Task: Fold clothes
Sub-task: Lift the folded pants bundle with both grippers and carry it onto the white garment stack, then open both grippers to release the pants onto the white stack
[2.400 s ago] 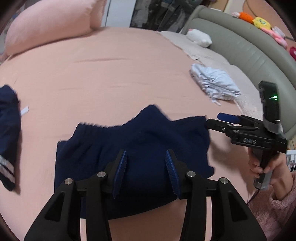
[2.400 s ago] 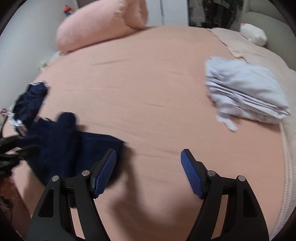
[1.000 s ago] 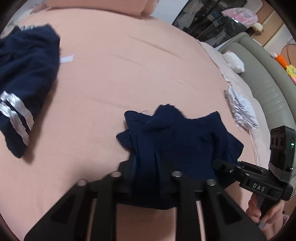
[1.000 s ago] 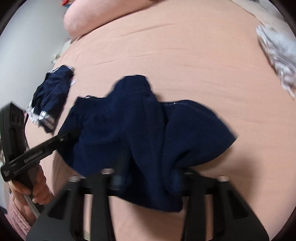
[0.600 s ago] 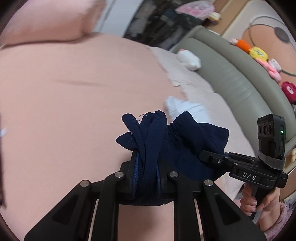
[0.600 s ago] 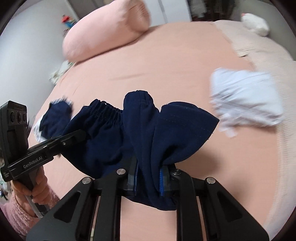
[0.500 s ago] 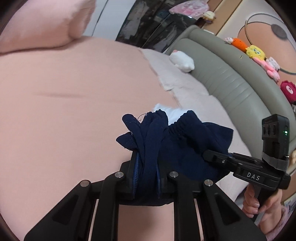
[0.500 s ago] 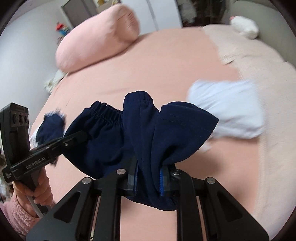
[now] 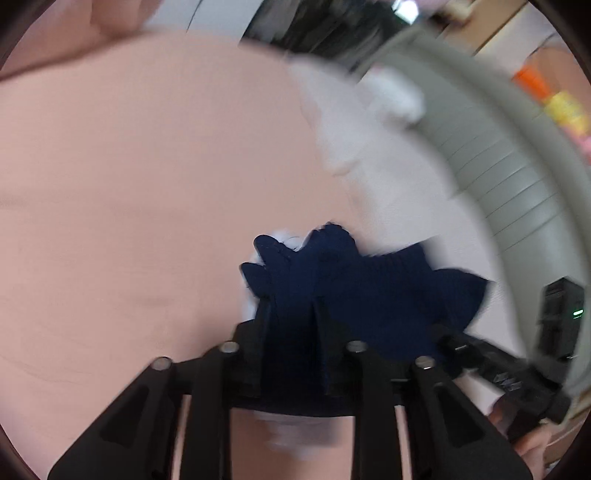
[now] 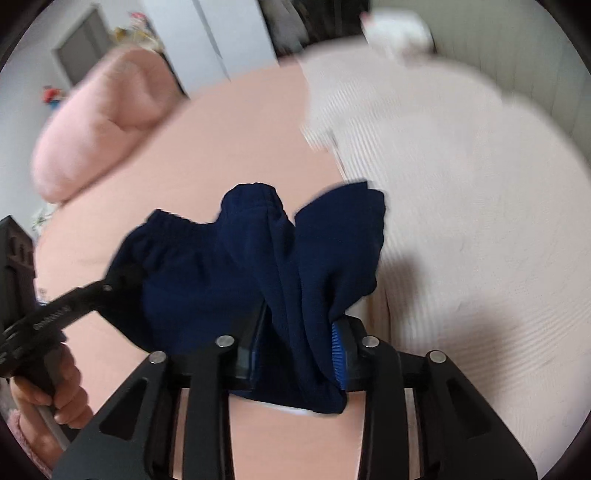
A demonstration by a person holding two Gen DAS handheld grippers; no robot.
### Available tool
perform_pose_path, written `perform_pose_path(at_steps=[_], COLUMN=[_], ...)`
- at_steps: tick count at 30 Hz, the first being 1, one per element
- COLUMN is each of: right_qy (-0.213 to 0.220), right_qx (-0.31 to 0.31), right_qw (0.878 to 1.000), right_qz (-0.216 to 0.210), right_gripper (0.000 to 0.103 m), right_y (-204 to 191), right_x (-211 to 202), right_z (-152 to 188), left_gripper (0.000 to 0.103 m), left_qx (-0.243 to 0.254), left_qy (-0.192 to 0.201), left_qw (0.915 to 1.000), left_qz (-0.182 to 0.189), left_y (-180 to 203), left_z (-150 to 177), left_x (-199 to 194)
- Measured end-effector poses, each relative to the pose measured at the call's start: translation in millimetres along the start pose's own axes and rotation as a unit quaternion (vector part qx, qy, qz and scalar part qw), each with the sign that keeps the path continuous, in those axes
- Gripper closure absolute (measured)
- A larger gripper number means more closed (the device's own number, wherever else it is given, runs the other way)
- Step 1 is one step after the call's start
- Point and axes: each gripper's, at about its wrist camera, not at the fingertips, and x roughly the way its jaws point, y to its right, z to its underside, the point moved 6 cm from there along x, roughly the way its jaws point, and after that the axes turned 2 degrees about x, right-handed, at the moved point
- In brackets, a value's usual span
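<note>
Folded navy shorts (image 9: pixel 369 288) with an elastic waistband hang between my two grippers above the pink bed (image 9: pixel 129 166). My left gripper (image 9: pixel 291 314) is shut on one end of the shorts. My right gripper (image 10: pixel 299 325) is shut on the other end (image 10: pixel 258 266). In the left wrist view the right gripper (image 9: pixel 491 369) shows at the lower right. In the right wrist view the left gripper (image 10: pixel 66 306) shows at the left. A white garment (image 9: pixel 295 432) peeks out under the shorts. The frames are blurred by motion.
A pale ribbed blanket (image 10: pixel 461 203) covers the bed's right side. A pink bolster pillow (image 10: pixel 99 122) lies at the far left. A grey padded headboard (image 9: pixel 491 177) curves along the right, with a white plush toy (image 10: pixel 399 29) and colourful toys (image 9: pixel 561 107) on it.
Both grippers, still holding the shorts, have swung to the right towards the pale blanket and headboard. The folded white garment has passed from beside the shorts to under them.
</note>
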Motion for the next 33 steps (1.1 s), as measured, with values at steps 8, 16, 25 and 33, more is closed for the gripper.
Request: perform_pose_path(at_steps=[8,16,25,33], right_qy=[0.118,0.041,0.075,0.09], right_qx=[0.038,-0.005,-0.021,-0.038], right_qw=[0.992,0.997,0.991,0.991], right_qz=[-0.018,0.059,0.107,0.095], right_gripper=[0.049,0.034,0.023,0.001], right_y=[18,14,-6,-121], right_x=[-58,-12,-88,-158], right_z=[-3,6,6,46], left_gripper=[0.045,0.051,0.039,0.027], left_qx=[0.121,0.14,0.082,0.088], left_qy=[0.118,0.024,0.074,0.114], left_qw=[0.9849,0.9874,0.99,0.9776], left_qz=[0.038,-0.071,-0.088,-0.154], left_y=[28,19,-5,-55], left_z=[-22,-6,-30,-2], left_x=[-72,-25,-99,-219])
